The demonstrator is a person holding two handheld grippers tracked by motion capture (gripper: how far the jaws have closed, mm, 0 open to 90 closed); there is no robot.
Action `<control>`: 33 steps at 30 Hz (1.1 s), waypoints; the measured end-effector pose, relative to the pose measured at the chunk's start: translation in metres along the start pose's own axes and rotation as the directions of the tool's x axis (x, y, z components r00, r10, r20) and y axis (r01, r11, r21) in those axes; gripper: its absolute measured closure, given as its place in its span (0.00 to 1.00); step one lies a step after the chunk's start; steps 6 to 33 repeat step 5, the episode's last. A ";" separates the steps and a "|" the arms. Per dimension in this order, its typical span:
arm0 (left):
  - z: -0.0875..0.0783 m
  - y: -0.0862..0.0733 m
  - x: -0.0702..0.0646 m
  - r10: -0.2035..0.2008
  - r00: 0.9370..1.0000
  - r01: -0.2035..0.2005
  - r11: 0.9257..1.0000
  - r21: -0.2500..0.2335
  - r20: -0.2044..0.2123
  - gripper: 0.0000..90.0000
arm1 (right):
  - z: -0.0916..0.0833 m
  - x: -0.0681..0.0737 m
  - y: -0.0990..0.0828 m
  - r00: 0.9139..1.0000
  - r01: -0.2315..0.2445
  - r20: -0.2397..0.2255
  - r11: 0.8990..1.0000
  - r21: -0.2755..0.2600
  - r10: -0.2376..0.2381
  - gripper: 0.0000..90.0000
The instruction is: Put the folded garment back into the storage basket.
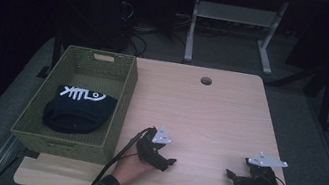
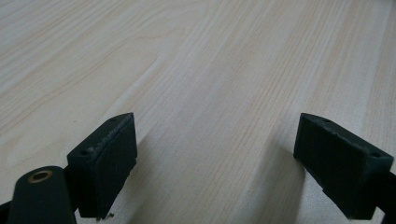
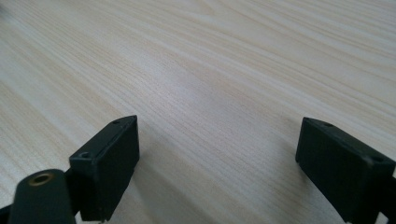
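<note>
We are resting both hands low on the near part of the tabletop (image 1: 209, 115), with the left tongs (image 1: 167, 163) just right of the green woven basket (image 1: 121, 110) and the right tongs (image 1: 232, 177) well apart from them, toward the near right corner. Both sets are standing wide apart and holding nothing — in each gripper view we are seeing bare pale wood between the black pads (image 2: 105, 163), and the same between the right pads (image 3: 109, 163).

The thing nearest our work is the dark folded garment (image 1: 77, 111), black with a white fish-bone print, lying inside the basket toward its near end. Neither hand is touching it or the basket.

We are judging this to be a pause between steps: either the garment is already put away and we are finishing, or we are about to fetch it out. If it is the latter, the next move is calling for the left tongs to lift over the basket's near right wall, come down onto the cloth, and pinch a fold thick enough to hold — soft fabric slips from a shallow bite.
</note>
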State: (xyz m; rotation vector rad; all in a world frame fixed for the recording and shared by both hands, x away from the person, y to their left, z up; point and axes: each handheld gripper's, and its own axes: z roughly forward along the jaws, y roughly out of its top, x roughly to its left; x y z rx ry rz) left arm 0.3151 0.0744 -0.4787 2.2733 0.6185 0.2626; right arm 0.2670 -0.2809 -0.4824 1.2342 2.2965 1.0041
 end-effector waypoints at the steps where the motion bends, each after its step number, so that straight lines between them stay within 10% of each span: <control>1: 0.000 0.000 0.000 0.000 1.000 0.000 1.000 0.000 0.000 0.14 | 0.000 0.000 0.000 1.000 0.000 0.000 1.000 0.000 0.000 0.14; 33: 0.000 0.000 0.000 0.000 1.000 0.000 1.000 0.000 0.000 0.14 | 0.000 0.000 0.000 1.000 0.000 0.000 1.000 0.000 0.000 0.14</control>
